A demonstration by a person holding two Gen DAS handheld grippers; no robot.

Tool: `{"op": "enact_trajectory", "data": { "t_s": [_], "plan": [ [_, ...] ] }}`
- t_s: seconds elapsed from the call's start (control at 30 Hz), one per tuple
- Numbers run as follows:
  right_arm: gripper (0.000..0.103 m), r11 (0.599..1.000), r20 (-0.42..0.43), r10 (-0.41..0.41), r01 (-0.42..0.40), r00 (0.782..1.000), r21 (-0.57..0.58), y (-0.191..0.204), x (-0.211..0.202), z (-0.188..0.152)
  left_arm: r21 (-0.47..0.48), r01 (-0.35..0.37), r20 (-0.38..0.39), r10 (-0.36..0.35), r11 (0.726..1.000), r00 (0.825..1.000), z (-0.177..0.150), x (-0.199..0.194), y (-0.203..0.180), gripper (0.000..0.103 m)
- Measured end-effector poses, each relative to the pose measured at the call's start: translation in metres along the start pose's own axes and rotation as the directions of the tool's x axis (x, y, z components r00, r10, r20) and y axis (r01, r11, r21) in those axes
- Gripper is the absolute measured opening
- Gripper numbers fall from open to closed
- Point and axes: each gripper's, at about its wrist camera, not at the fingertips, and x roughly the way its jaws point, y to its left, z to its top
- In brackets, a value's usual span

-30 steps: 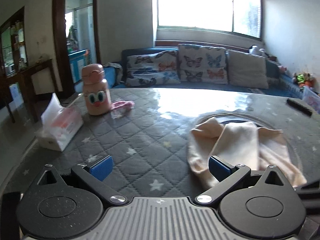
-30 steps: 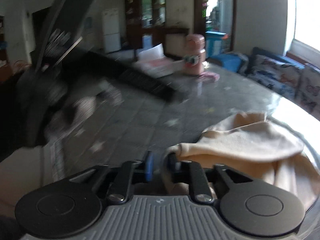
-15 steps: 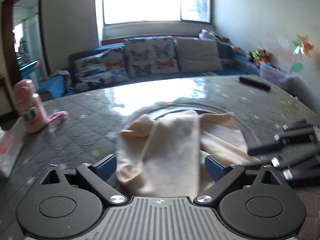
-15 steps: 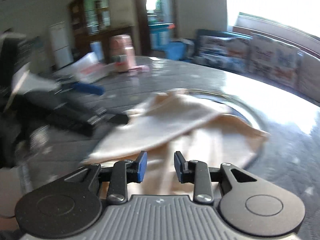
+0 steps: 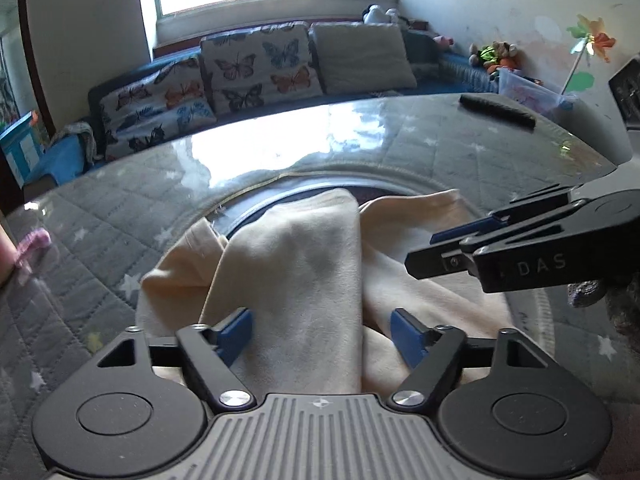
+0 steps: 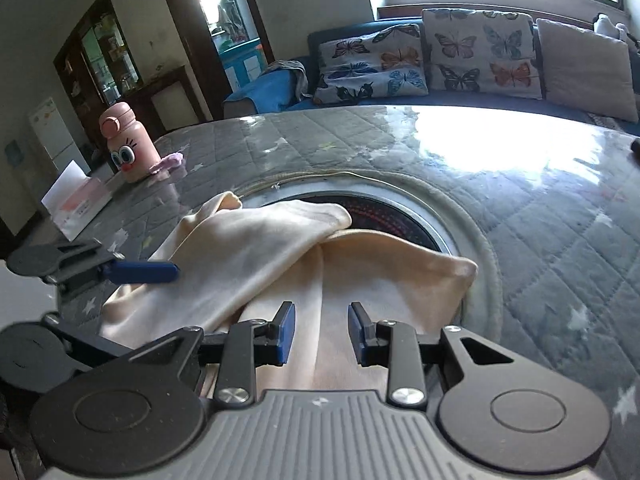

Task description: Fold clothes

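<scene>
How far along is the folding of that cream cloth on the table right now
Early to midway. Done: one flap of the cream cloth already lies folded over the rest, though the pile looks loose and uneven. In hand: nothing; the left gripper and right gripper both hover over it with jaws open. Left: square the edges, make the remaining folds and flatten it.

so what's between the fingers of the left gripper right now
A folded band of the cream garment runs up between the left gripper's open blue fingers, as the left wrist view shows. They do not pinch it.
</scene>
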Motion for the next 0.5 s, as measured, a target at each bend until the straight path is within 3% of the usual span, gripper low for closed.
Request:
{"op": "enact_trajectory", "data": {
  "t_s": [0.07,0.13,0.27,0.5],
  "plan": [
    [0.029,1.000,-0.002,0.015,-0.015,1.000,-0.005,0.001,0.005,0.004,-0.022,0.008,-0.011,-0.008,1.000,1.000,-0.001,0.004,0.007,0.054],
    [0.029,0.999,-0.005,0.027,-0.027,1.000,-0.017,0.004,0.011,0.009,-0.044,0.017,-0.010,-0.017,0.999,1.000,-0.001,0.003,0.014,0.032],
    [0.029,0.999,-0.016,0.030,-0.031,0.999,-0.030,0.007,0.025,0.015,-0.076,0.021,0.023,-0.019,0.997,1.000,0.002,-0.008,0.024,0.008],
    [0.029,0.999,-0.008,0.024,-0.025,1.000,-0.022,0.010,0.042,0.021,-0.119,-0.030,0.097,0.041,0.992,0.994,0.004,-0.032,0.048,0.005]
  ]
}}
